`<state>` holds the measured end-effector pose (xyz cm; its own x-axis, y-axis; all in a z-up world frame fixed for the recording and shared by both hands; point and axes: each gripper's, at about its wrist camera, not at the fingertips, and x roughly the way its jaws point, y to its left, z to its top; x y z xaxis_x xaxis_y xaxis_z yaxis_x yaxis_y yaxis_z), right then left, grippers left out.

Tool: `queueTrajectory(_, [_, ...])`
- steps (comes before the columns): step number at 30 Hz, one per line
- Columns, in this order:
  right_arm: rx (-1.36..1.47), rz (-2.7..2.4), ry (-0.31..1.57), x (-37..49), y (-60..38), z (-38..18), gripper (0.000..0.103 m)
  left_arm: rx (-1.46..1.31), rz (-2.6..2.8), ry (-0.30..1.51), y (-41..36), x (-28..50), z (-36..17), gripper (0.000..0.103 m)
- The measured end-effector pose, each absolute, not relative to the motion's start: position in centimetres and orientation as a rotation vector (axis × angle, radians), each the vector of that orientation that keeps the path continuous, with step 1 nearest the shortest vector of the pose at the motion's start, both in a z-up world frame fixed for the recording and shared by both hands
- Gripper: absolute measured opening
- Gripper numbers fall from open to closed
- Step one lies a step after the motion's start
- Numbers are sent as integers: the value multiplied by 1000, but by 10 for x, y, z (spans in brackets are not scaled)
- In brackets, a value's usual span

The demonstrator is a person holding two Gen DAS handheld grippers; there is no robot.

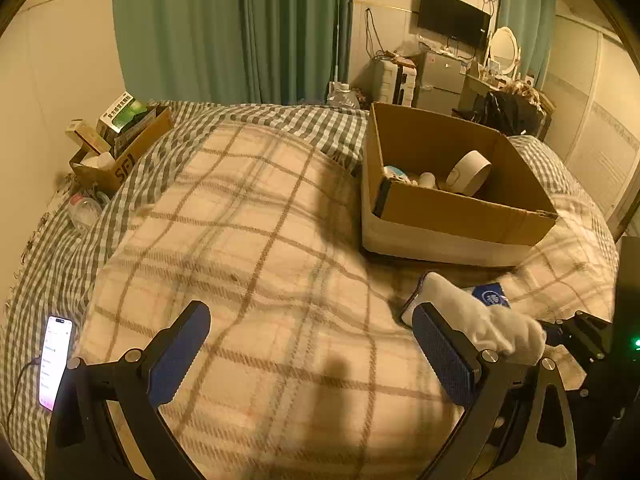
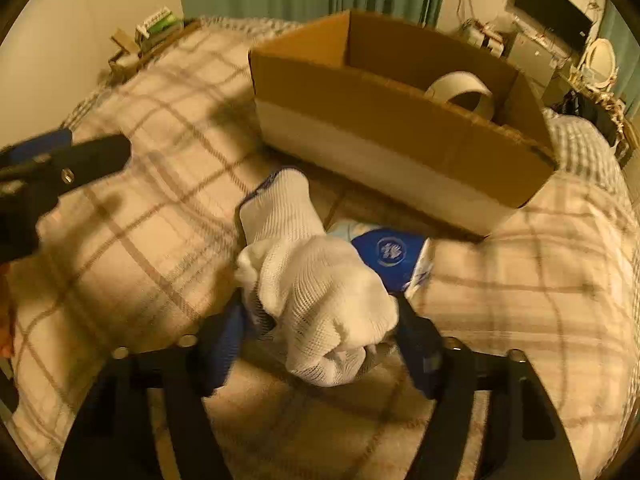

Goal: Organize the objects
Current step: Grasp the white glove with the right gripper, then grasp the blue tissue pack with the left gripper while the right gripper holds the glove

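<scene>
The right tool has its two blue-padded fingers closed on a white knitted cotton glove, bunched up between them just above the plaid blanket of the bed. Directly behind the glove, a blue and white packet with a round emblem lies on the blanket, close to the near wall of the open brown cardboard box. The left tool is spread wide and holds nothing, hovering over bare blanket.

I judge the sorting partly done: a white roll of tape and a few small pale items already sit in the box, while the glove and the packet are not yet in.

Only the left wrist view shows a lit smartphone near the bed's left edge and a smaller cardboard box of cartons at the far left corner. The right wrist view shows the grip on the glove plainly.
</scene>
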<state>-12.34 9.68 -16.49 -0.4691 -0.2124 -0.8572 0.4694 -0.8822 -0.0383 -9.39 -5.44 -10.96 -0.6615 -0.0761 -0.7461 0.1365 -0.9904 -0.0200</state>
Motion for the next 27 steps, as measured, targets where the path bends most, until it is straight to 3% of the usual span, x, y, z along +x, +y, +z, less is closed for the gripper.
queueTrajectory(2, [1279, -2421, 359, -116, 108, -149, 59, 1232, -2772, 126, -50, -90, -104, 103])
queueTrajectory(13, [1092, -2747, 338, -110, 194, -62, 59, 1327, -2868, 117, 16, -109, -99, 103])
queueTrajectory(19, [1142, -2827, 333, -122, 219, -73, 59, 1426, -2892, 149, 55, -131, -123, 103])
queueTrajectory(27, [1214, -2773, 292, -135, 228, -104, 59, 1549, -2830, 13, 81, -159, -164, 103])
